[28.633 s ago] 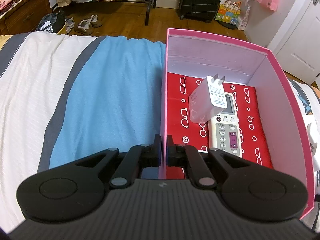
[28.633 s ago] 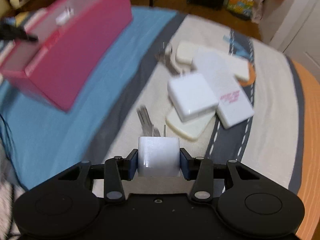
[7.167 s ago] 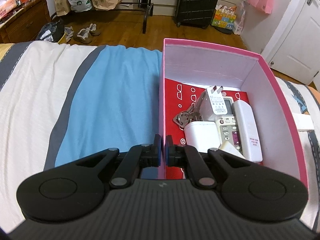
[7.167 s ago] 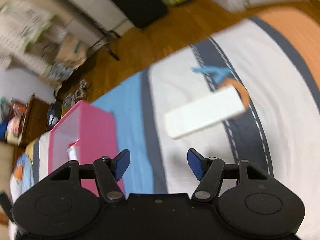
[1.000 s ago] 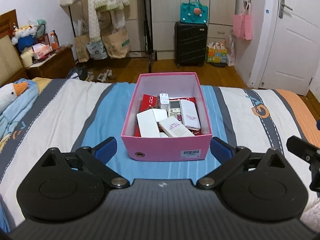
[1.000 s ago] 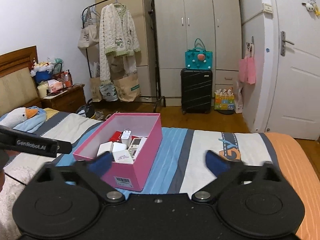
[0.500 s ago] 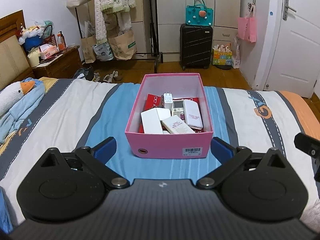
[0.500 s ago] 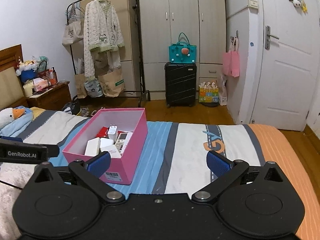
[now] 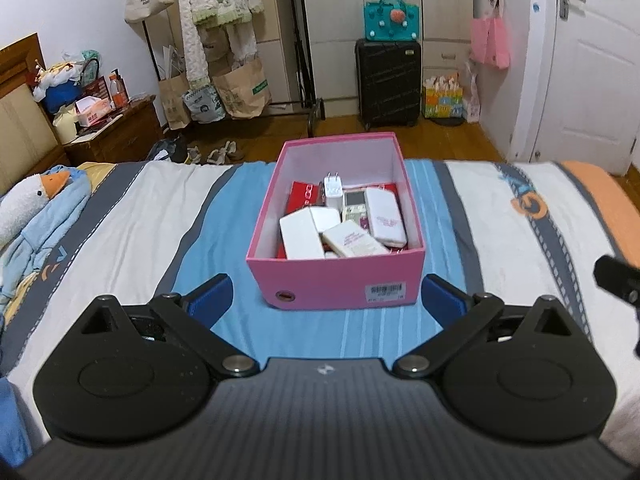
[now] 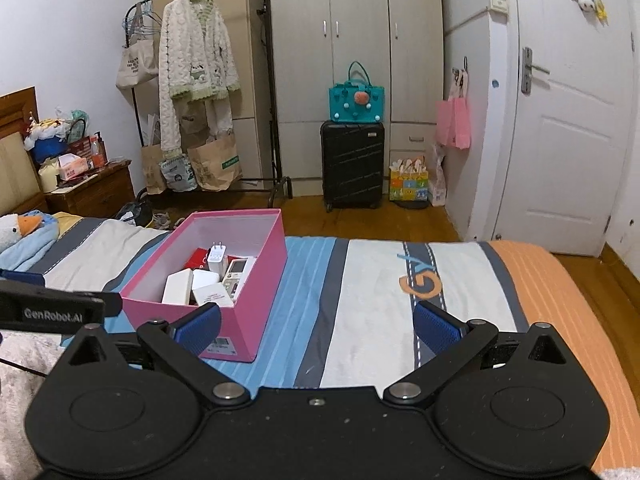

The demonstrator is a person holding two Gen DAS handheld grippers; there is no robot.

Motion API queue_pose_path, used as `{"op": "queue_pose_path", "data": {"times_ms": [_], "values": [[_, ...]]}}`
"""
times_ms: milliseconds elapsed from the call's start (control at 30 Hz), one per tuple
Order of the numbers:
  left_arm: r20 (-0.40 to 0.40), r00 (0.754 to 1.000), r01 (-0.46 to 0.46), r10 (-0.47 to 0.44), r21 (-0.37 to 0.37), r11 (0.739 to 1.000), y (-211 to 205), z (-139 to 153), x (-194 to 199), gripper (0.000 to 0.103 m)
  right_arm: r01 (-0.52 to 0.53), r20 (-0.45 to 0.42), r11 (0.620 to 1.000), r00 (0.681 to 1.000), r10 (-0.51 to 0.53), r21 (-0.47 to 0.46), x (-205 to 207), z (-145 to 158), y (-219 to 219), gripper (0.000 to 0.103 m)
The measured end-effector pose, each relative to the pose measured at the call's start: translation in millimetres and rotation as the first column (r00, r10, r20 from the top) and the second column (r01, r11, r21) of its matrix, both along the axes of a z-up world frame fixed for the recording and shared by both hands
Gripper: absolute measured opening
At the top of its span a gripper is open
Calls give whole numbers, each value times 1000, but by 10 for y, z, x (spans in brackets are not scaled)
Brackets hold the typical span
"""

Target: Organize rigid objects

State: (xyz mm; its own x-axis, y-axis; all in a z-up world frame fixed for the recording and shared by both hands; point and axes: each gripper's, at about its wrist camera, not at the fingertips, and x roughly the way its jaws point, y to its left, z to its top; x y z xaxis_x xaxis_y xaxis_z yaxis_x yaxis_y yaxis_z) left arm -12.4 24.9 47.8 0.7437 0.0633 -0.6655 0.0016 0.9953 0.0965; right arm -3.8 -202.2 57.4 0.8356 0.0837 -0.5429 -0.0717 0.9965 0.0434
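1. The bed [image 9: 132, 220] fills the lower half of both views, its cover striped in white, grey, blue and orange. No loose item shows on the stretch of cover that either camera sees.
2. The pink box [image 9: 336, 276] sits on the blue stripe, centred and near in the left wrist view, and to the left in the right wrist view [image 10: 256, 280]. It stands upright with no lid on it.
3. Inside the box lies a pile of white rigid things: a large white adapter [image 9: 300, 234] at the near left, a flat white case with pink print [image 9: 352, 239] beside it, a longer white case [image 9: 385, 216] along the right wall, a remote control [image 9: 354, 204] partly buried between them, and a small plug charger [image 9: 333, 191] standing prongs-up toward the far end. The red patterned lining [image 9: 301, 192] shows only at the far left.
4. The left tool [image 9: 325, 294] hangs well short of the box, its jaws spread wide and holding nothing.
5. The right tool [image 10: 316, 322] is likewise spread wide and bare, over the cover to the right of the box.
6. Judged from this, the gathering looks finished: everything visible is in the box and both tools are free. What might be left is tidying the pile, which lies overlapped rather than flat, or checking parts of the bed out of view.
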Motion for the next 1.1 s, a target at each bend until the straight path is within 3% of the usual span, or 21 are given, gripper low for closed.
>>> {"op": "queue_pose_path", "data": {"times_ms": [733, 1100], "values": [[21, 1000, -1, 1, 17, 1000, 9, -97, -6, 102, 17, 14, 999, 1000, -17, -48, -47, -53, 67, 103], [9, 1000, -13, 13, -13, 1000, 76, -88, -22, 102, 43, 4, 997, 999, -43, -57, -62, -56, 88, 103]]}}
